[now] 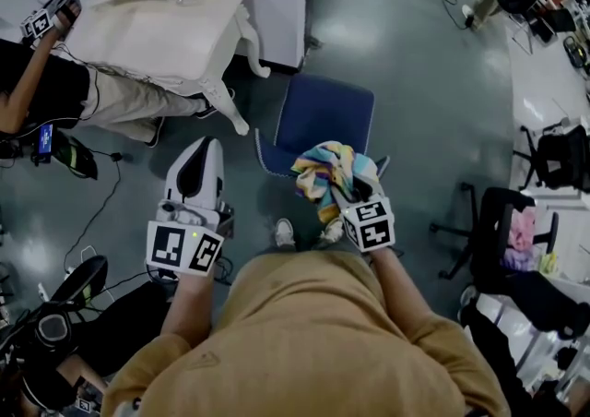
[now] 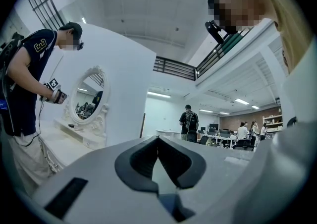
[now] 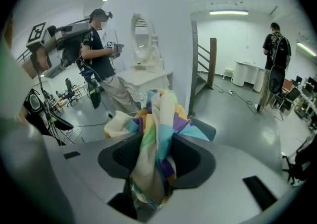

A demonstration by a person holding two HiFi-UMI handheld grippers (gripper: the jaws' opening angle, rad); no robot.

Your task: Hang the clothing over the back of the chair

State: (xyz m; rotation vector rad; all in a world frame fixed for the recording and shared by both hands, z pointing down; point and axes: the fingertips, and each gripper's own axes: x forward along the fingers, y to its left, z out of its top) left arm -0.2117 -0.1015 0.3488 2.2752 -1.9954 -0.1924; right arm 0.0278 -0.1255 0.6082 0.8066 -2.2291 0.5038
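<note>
We keep the left gripper (image 2: 158,140) with its jaws closed on nothing, while the right gripper (image 3: 157,148) has its jaws apart around the bunched multicoloured clothing (image 1: 324,173), which sits over the near edge of the blue chair (image 1: 318,111), at its back.

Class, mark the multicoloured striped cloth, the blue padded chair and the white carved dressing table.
multicoloured striped cloth (image 1: 324,169): head view, bunched middle
blue padded chair (image 1: 318,113): head view, bare seat
white carved dressing table (image 1: 171,28): head view, bare top
</note>
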